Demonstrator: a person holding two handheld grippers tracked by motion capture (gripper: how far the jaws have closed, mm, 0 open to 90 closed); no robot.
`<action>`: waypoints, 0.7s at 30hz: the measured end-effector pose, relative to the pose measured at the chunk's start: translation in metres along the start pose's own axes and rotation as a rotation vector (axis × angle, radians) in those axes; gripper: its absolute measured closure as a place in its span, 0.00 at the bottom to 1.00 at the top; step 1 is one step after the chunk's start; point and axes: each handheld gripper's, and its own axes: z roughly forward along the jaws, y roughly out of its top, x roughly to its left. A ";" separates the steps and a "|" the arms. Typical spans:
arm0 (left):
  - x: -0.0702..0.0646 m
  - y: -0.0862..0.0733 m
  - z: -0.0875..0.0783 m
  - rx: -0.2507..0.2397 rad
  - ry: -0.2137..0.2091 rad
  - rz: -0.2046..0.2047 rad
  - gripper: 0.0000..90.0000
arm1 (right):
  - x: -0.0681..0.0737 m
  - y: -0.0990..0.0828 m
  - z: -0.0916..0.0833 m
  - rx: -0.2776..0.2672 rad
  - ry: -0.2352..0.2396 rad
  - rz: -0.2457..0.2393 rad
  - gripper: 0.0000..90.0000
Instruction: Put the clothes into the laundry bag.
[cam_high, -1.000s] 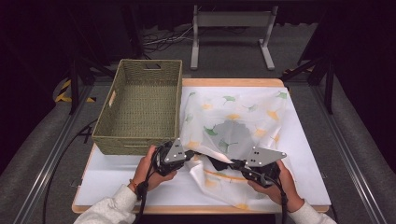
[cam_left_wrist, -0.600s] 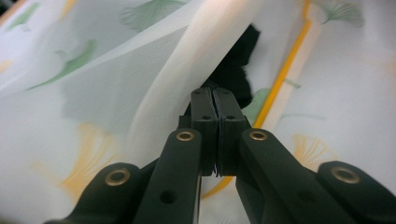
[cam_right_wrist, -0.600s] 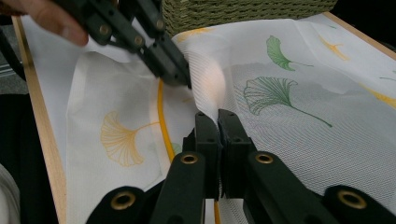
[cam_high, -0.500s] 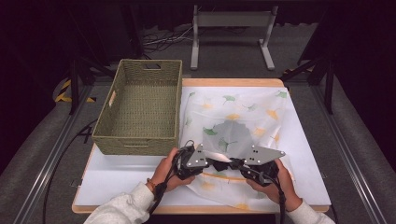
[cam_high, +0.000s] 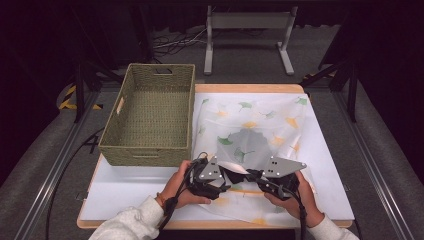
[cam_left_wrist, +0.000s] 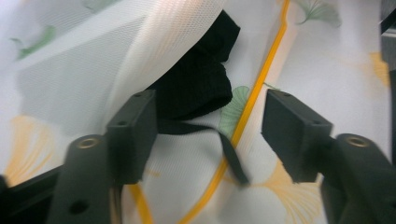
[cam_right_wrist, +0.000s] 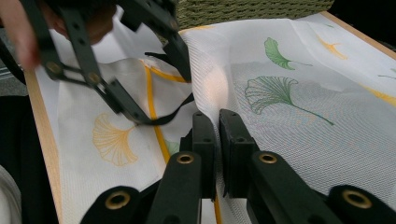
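The left gripper (cam_left_wrist: 208, 135) had its two black jaws standing well apart; they had just been opening, and no pad pressed on anything. Between them lay a black strap (cam_left_wrist: 224, 151) and the dark garment (cam_left_wrist: 201, 84) from which it trailed, half tucked under the lifted edge of the mesh laundry bag (cam_left_wrist: 116, 60). An orange zipper line (cam_left_wrist: 254, 102) ran across the bag just beside the garment.

The right gripper (cam_right_wrist: 218, 122) had its jaws drawn together on the white mesh of the bag, pinching a fold of it near the orange zipper. Just beyond that pinch, in the right gripper view, the left gripper hung over the bag's open mouth, the black strap crossing beneath it.

In the high view both grippers sat at the near edge of the bag, the left gripper (cam_high: 220, 182) and the right gripper (cam_high: 257, 180) close together, the dark garment (cam_high: 235, 176) showing between them. The laundry bag (cam_high: 255, 130), printed with green and yellow ginkgo leaves, lay flat on the white table top (cam_high: 125, 195), a grey shape showing through its middle. A woven basket (cam_high: 150, 117) stood just beside the bag, on the left-gripper side, touching or nearly touching its edge.
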 end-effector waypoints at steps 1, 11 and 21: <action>0.000 -0.001 -0.006 -0.016 0.002 -0.005 0.38 | 0.000 0.000 0.000 0.000 0.000 -0.001 0.97; -0.003 -0.023 -0.040 -0.016 0.058 -0.058 0.33 | 0.001 0.001 0.000 -0.005 -0.002 -0.008 0.98; 0.016 -0.051 -0.020 0.127 0.072 -0.158 0.59 | 0.003 0.002 0.001 -0.004 0.003 -0.018 0.98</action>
